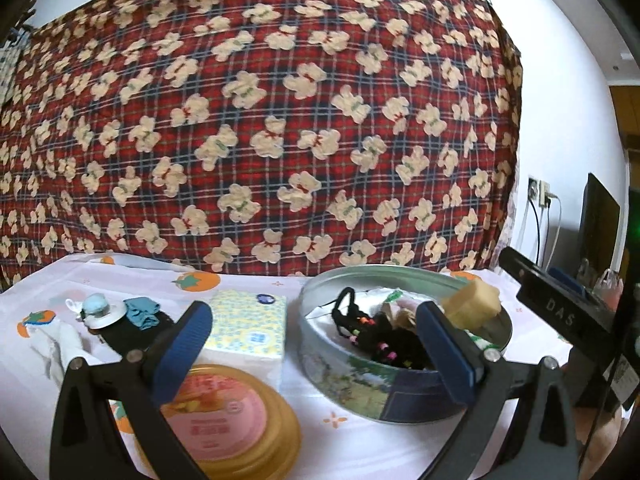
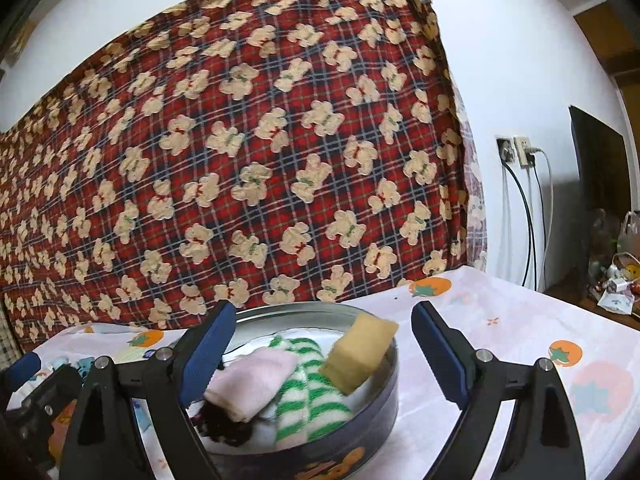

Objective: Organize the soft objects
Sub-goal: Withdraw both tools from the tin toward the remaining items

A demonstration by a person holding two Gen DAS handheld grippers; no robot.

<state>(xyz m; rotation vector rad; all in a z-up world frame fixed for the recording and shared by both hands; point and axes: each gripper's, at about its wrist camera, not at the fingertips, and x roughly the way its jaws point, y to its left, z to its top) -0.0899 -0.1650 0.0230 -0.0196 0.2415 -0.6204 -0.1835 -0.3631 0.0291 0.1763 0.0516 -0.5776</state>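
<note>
- The right gripper (image 2: 320, 354) hangs released, jaws spread wide and empty, over the round tin (image 2: 394, 388).
- A yellow sponge (image 2: 358, 352) sits tilted at the tin's 1 o'clock rim, on the green-striped sock (image 2: 308, 400); whether it is settled or falling is unclear.
- A pink cloth (image 2: 252, 378) lies at 9 o'clock.
- The left gripper (image 1: 316, 354) is also released and holds nothing.
- Next candidates lie at 9 o'clock from the tin: white sock (image 1: 52, 346) and teal cloth (image 1: 142, 312).
- Judgement: pinch the bulk of the fabric, lift clear of the rim, and release low.
</note>
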